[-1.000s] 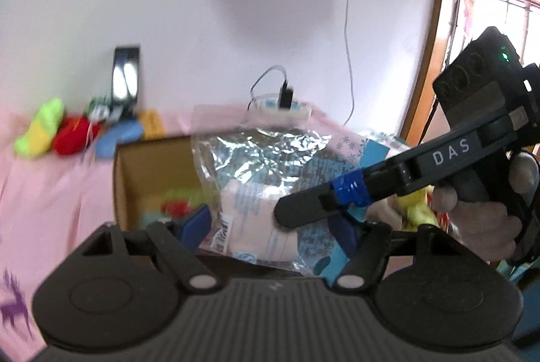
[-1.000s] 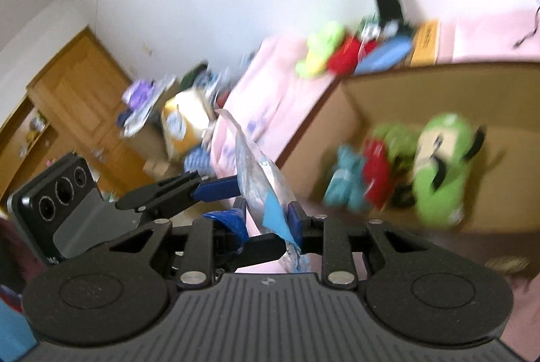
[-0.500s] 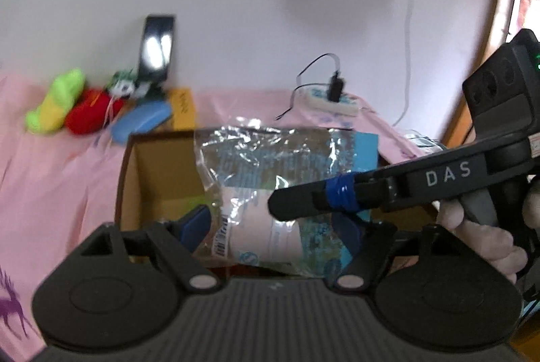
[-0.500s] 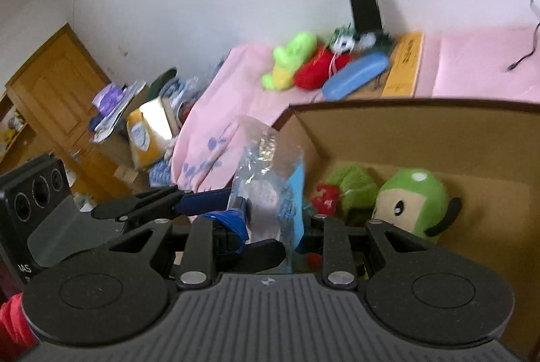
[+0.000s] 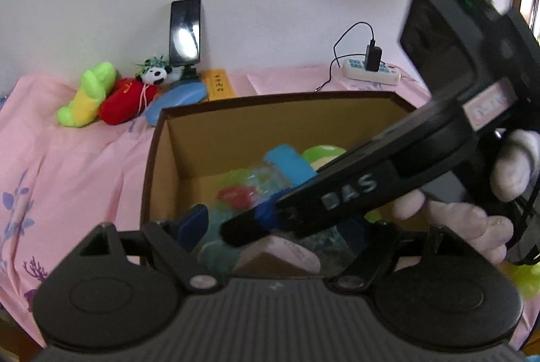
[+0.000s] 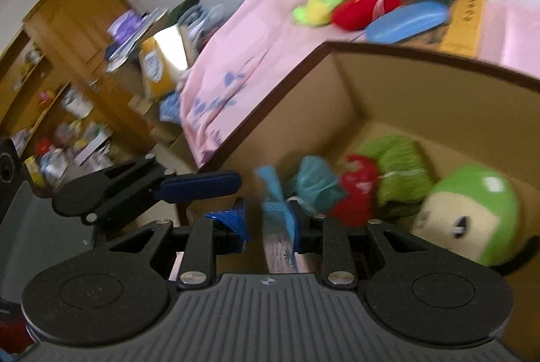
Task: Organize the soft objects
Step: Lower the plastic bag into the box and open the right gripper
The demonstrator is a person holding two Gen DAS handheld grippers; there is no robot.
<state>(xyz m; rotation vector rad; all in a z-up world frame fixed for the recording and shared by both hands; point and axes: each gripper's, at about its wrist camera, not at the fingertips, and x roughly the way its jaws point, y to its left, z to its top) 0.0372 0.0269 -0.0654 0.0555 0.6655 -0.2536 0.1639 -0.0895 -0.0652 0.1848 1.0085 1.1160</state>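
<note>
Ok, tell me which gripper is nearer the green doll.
Right: the right gripper hangs beside the doll. The left gripper, jaws opening around the bag, sits beyond it, farther off.

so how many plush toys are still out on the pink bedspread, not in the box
3, bunched by the wall: a green and yellow plush, a red plush against it, and a small panda behind the red one. Others may be out of view.

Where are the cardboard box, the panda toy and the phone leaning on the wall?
Box (image 5: 162,159): left wrist view, inner left wall.
Panda (image 5: 153,75): left wrist view, its white face.
Phone (image 5: 185,31): left wrist view, middle of the dark screen.
</note>
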